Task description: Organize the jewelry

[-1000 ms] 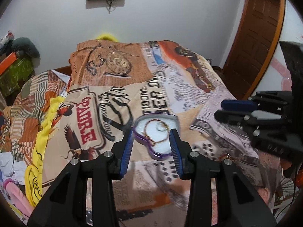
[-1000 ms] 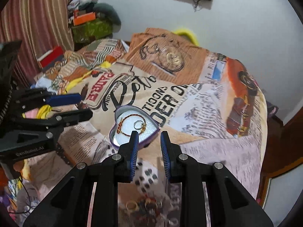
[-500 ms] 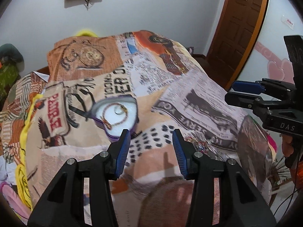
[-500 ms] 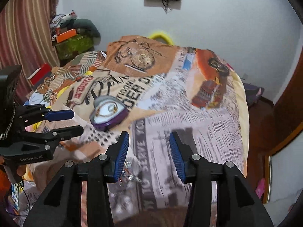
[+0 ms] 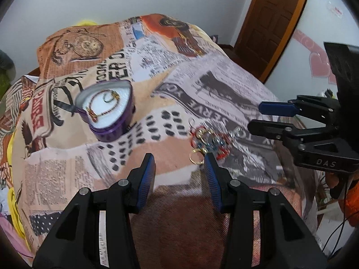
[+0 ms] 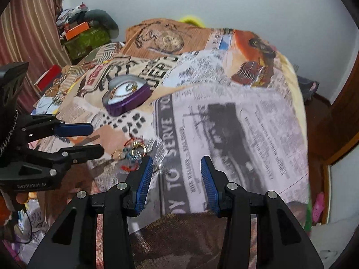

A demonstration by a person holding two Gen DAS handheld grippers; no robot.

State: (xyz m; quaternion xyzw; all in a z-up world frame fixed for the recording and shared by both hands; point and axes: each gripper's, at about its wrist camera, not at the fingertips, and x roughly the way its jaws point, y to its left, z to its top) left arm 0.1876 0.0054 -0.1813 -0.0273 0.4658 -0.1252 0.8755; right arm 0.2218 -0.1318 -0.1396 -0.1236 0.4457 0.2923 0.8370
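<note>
Left wrist view: heart-shaped purple tin (image 5: 107, 116), tangled beaded jewelry (image 5: 209, 142) on printed bedspread (image 5: 224, 94); both jaws released, empty

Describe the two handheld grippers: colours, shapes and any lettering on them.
Both grippers are black plastic with triangular cut-out frames, silver screw heads and ribbed blue pads on their two fingers. The left gripper reads "Genrobot AI" in pale lettering on its side in the right wrist view. The right gripper shows "DAS" on its body in the left wrist view.
</note>
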